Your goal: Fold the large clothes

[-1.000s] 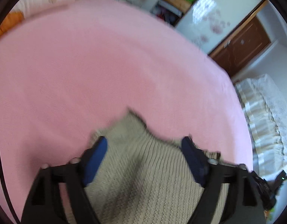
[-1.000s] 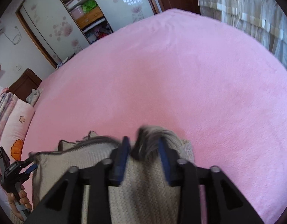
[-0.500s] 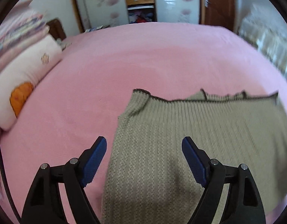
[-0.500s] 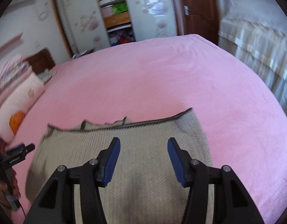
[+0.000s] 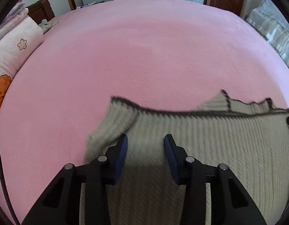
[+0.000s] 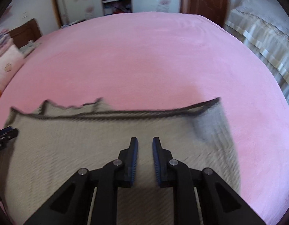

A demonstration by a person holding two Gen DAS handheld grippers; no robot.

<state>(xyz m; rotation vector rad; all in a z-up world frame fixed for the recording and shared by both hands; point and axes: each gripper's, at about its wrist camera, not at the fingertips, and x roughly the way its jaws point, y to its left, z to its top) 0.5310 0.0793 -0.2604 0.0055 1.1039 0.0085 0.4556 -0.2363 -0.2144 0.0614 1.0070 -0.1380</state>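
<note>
A broad, fuzzy pink bed (image 5: 144,52) lies bare beyond the sweater (image 5: 210,150), a beige ribbed knit, dark-trimmed, spread flat at the near edge. A soft printed pillow (image 5: 14,52) lines the bed's left side. Left gripper (image 5: 146,140) and right gripper (image 6: 145,144) are both closing above the knit, seemingly pinching nothing through the blur.

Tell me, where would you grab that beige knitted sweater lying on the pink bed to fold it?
Probably by the two far corners of the sweater, along its dark-trimmed edge. It lies flat on the pink bed, so come down from above at each end and pinch the edge layers together.
</note>
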